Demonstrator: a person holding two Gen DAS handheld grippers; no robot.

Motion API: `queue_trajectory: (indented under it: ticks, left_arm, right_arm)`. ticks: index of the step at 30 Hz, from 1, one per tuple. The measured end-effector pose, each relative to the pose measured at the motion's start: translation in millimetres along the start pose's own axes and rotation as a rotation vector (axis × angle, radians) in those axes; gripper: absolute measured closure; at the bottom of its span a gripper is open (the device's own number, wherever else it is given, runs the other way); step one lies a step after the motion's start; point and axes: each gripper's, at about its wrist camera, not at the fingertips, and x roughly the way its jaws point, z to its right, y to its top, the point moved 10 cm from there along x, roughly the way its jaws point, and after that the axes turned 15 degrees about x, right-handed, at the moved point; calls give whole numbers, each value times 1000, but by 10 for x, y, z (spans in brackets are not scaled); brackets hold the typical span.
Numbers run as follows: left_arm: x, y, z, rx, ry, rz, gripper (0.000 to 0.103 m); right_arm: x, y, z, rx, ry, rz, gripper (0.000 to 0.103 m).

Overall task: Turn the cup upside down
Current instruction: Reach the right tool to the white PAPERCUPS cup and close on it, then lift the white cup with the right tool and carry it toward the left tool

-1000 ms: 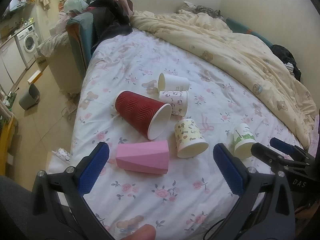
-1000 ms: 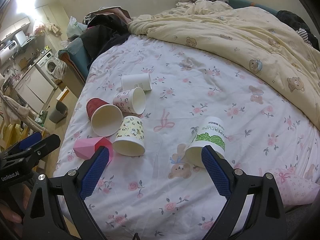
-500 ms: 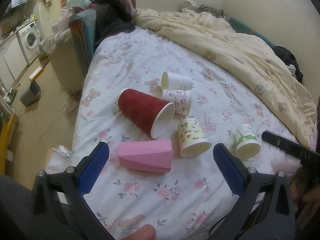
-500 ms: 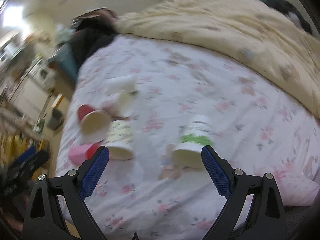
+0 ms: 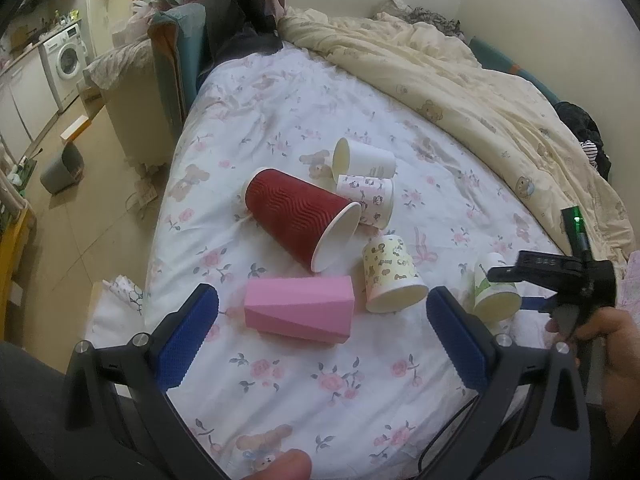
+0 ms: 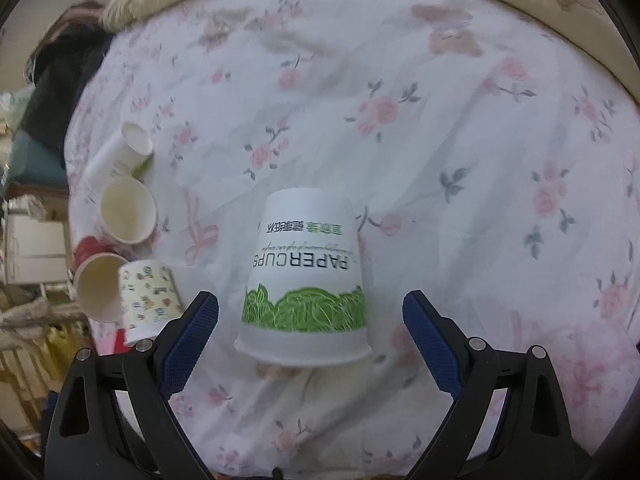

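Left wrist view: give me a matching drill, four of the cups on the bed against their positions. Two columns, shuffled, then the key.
Things
1. red ribbed paper cup
2. pink faceted cup
3. plain white paper cup
4. white paper cup with green leaf print

Places
A. farthest from the camera, open mouth facing left
B. right beside the right gripper
C. on its side between the left gripper's fingers
D. on its side, white mouth facing lower right

Pairs: 1-D, 2-C, 3-A, 4-B
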Motion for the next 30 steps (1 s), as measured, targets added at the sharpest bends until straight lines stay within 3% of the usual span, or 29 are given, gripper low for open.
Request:
queue_trajectory:
  ticks: [4,10,15,23,30]
  left_arm:
    - [56,-49,-12,-12,-7,-35,0]
    - [46,-63,-19,-14,-2,-30,0]
    - [44,-70,-15,-21,-8,-37,0]
    - [35,-64,-13,-21,-7,-34,0]
    - [8,-67,-40,-33,-1,-35,0]
  right_arm:
    - [205,-73,-57,-16,-18,-55,33]
    - [105,-114,-153,-110,-35,-9,37]
    - [-165,-463,-407,-210,55,-2,37]
    - [-72,-1378,-613,-323,137,-129,37]
    - [161,-1562,-592,-361,92,-158,37]
